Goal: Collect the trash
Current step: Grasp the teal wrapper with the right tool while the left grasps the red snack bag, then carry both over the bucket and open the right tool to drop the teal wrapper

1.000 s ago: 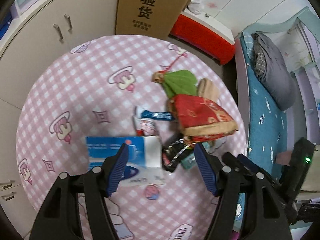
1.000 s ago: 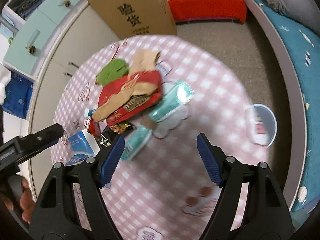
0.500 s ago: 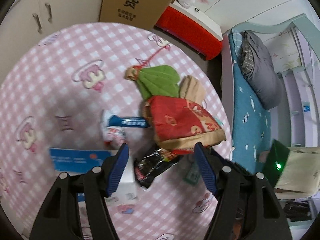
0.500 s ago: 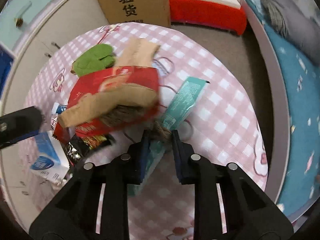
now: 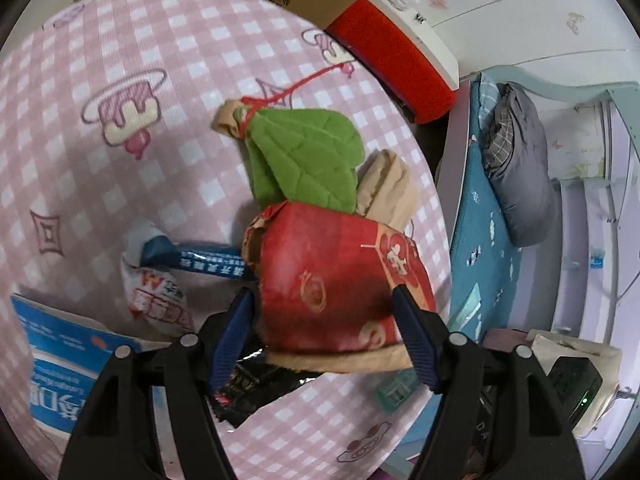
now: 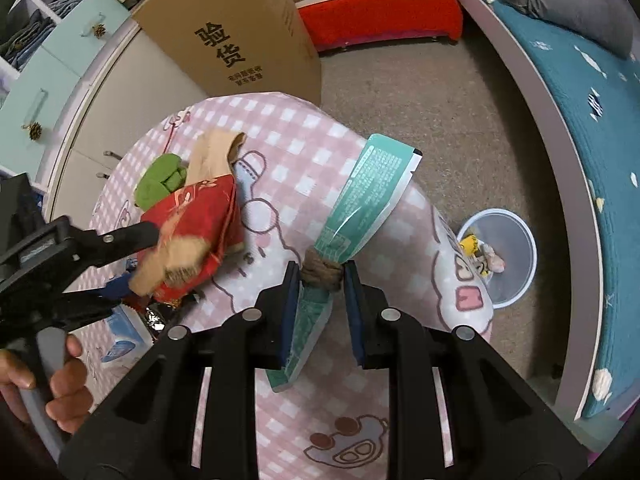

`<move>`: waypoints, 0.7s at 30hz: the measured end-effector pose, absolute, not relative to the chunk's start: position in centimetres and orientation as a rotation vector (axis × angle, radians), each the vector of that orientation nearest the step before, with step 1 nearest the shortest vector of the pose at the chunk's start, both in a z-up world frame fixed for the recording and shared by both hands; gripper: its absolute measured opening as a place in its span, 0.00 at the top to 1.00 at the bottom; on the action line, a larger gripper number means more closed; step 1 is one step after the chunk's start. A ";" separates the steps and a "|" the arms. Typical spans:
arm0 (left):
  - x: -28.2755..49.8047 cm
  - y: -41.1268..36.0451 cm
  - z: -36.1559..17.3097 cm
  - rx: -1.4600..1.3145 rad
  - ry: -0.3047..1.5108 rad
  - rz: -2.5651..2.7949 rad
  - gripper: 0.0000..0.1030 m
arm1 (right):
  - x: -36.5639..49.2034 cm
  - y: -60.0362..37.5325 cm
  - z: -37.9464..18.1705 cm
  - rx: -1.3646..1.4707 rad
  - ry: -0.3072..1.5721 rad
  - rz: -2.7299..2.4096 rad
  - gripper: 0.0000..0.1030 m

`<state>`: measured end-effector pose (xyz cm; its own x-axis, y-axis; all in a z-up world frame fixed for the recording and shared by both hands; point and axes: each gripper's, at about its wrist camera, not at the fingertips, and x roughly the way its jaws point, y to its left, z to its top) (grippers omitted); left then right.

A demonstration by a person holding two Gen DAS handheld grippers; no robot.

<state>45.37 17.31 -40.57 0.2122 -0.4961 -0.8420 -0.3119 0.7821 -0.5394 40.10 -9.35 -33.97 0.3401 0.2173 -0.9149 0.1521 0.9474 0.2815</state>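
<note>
My left gripper (image 5: 322,322) is around a red paper bag (image 5: 336,280) with a brown rim on the pink checked table (image 5: 120,40); its jaws touch both sides of the bag. The bag also shows in the right wrist view (image 6: 192,236). My right gripper (image 6: 322,280) is shut on a teal wrapper (image 6: 368,196) tied with brown twine and holds it above the table. A clear plastic bin (image 6: 504,256) with some trash in it stands on the floor to the right.
On the table lie a green leaf-shaped bag (image 5: 308,160), a tan bag (image 5: 388,192), a blue and white wrapper (image 5: 168,272), a blue box (image 5: 60,364) and a black wrapper (image 5: 256,384). A cardboard box (image 6: 236,36) and a bed (image 6: 580,92) stand beyond.
My left gripper has moved forward and its jaws have come in against the red bag. My right gripper has lifted the teal wrapper off the table.
</note>
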 end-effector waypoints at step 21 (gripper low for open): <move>40.3 14.8 -29.8 -0.627 1.136 -0.112 0.92 | 40.6 -10.5 -31.2 0.277 1.224 0.288 0.78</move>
<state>40.32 14.77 -29.78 0.4353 -0.3917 -0.8106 -0.2257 0.8242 -0.5194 40.62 -10.53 -31.24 0.3126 0.3621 -0.8781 -0.0677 0.9306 0.3596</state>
